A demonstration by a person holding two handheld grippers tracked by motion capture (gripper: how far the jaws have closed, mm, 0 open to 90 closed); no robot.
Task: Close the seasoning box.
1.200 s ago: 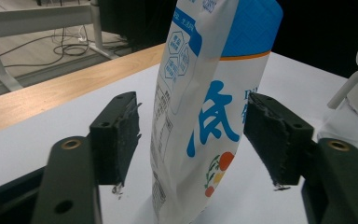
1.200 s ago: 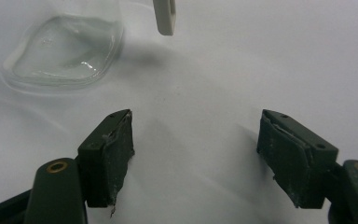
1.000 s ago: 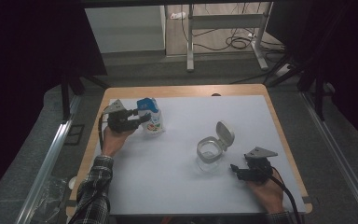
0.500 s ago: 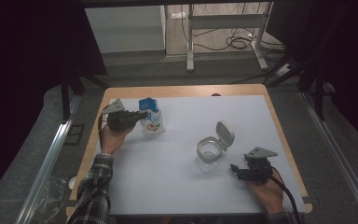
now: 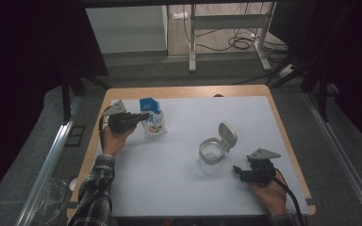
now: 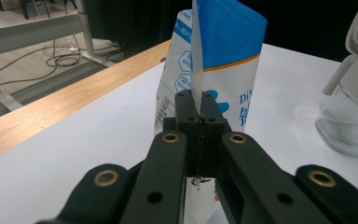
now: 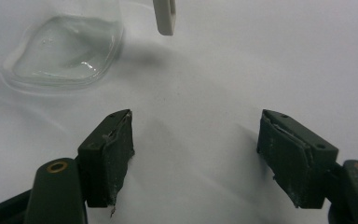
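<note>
At the table's (image 5: pixel 184 197) left rear, our left gripper (image 5: pixel 141 116) has just been closing its 2 jaws and now pinches the side seam of the upright blue-and-white pouch (image 5: pixel 152 117). Near the front right, our right gripper (image 5: pixel 236 170) rests on the white surface with its jaws spread wide and nothing between them, just beside the clear jar (image 5: pixel 213 155), whose lid (image 5: pixel 227 134) stands flipped up.

A wooden table (image 5: pixel 188 91) carries a white mat (image 5: pixel 188 155). On the mat stand a blue-and-white pouch (image 5: pixel 152 117) and a clear jar (image 5: pixel 213 157), lid flipped open.
</note>
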